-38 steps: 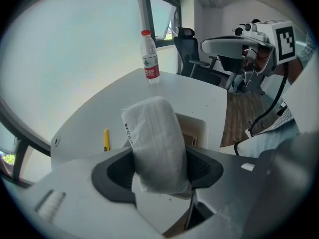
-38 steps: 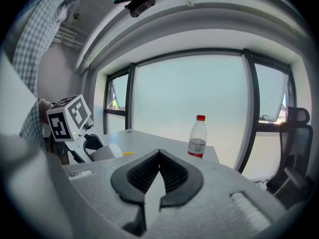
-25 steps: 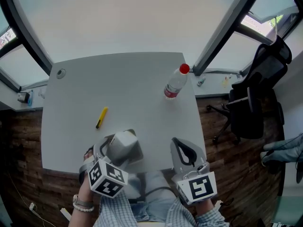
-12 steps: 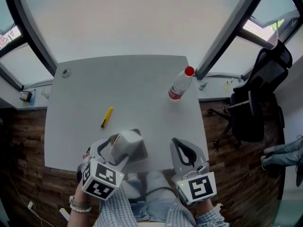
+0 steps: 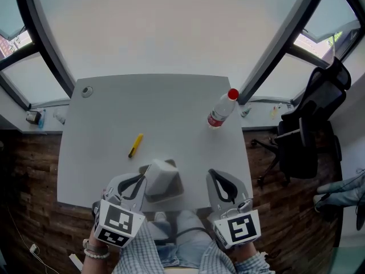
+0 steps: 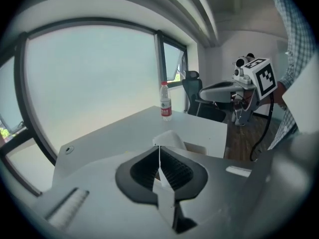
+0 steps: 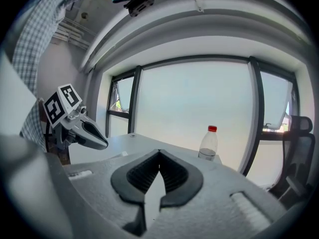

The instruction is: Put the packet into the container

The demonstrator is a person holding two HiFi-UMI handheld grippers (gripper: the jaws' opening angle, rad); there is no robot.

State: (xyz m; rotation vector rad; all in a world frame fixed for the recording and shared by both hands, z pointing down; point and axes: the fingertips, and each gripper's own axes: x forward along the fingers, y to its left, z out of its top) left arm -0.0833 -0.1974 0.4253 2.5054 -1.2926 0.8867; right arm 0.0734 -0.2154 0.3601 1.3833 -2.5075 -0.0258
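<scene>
Progress: nothing done yet, yellow packet [image 5: 135, 145] lies on table [image 5: 171, 107], apart from container [image 5: 163, 176] | left gripper [image 6: 159, 153] has just closed on nothing | right gripper [image 7: 159, 156] closed, empty

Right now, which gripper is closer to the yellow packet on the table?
Left. The left gripper, its fingers just closed on nothing, sits a little nearer the person than the yellow packet, beside the container; the right gripper is farther off, to the packet's right.
</scene>
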